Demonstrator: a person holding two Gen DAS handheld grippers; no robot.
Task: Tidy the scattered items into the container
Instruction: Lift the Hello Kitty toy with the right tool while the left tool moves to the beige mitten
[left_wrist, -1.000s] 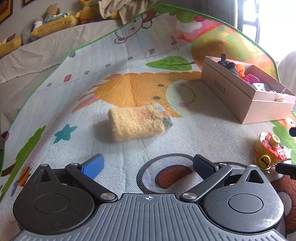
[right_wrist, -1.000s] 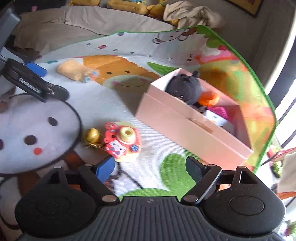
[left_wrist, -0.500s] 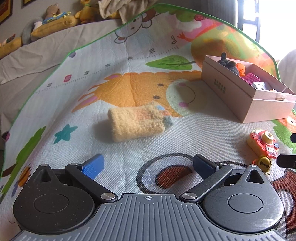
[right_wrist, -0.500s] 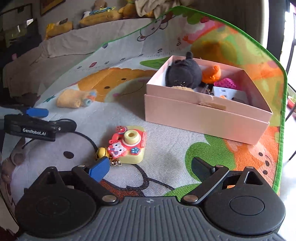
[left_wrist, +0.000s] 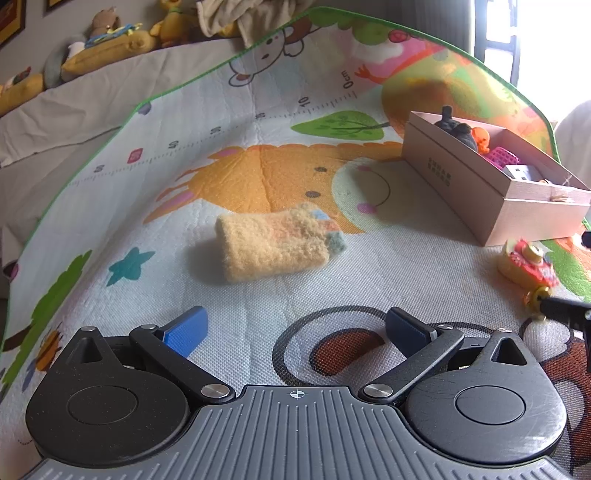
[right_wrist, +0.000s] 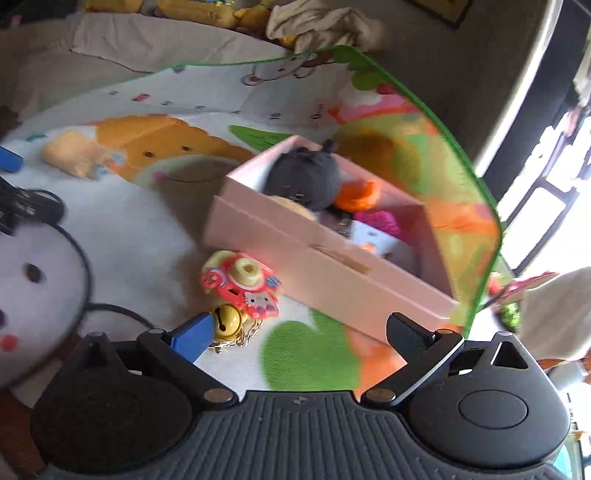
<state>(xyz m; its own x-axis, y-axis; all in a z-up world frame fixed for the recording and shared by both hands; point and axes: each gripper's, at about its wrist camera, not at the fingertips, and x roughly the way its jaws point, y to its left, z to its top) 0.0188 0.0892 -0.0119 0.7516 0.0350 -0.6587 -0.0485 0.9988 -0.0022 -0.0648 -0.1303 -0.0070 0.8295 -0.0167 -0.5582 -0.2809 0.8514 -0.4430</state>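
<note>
Swung back over toy camera (right_wrist: 242, 284), right gripper (right_wrist: 301, 334) just spread wide, empty; may snag bell (right_wrist: 226, 319), dragging camera askew.

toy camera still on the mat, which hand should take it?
Right. The toy camera with its bell lies just ahead of the right tool, whose jaws have just been opening with nothing between them. The left tool faces the yellow sock instead.

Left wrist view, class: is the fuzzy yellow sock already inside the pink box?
No, the fuzzy yellow sock lies on the play mat, apart from the pink box.
</note>
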